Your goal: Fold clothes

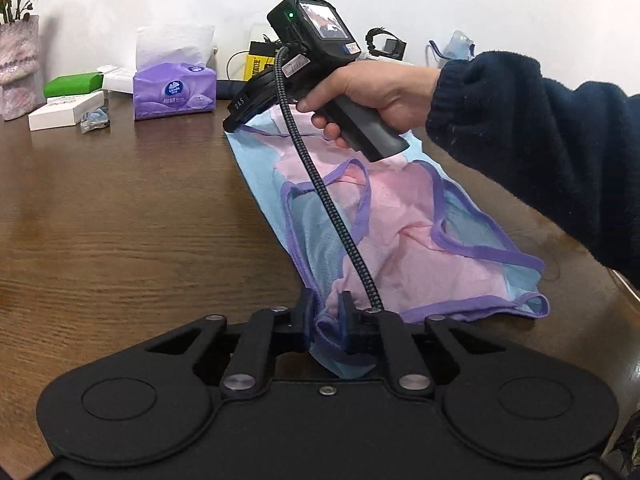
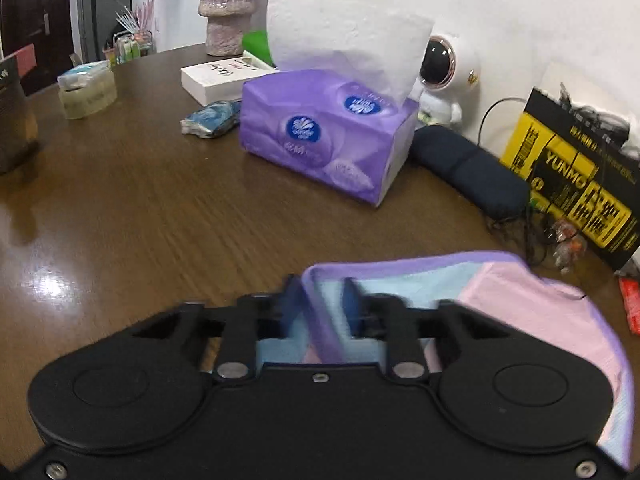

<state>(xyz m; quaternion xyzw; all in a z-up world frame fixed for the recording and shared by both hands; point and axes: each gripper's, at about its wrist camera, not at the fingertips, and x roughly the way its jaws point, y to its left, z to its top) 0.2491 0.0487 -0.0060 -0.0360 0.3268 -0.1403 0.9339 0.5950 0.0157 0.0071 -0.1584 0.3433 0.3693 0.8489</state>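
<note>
The garment is pale blue and pink mesh with purple binding along its edges — it lies on a dark brown wood-grain table. Behind it, the tissue pack is purple with round blue logos, a white tissue rising from it. Right of that pack stands a yellow-and-black box — beside a white astronaut figure.

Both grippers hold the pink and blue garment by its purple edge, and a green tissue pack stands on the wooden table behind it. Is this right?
Not quite. The tissue pack is purple, not green, as the right wrist view shows. The rest holds: the left gripper and right gripper both clamp the garment by its purple edge over the wooden table.
</note>
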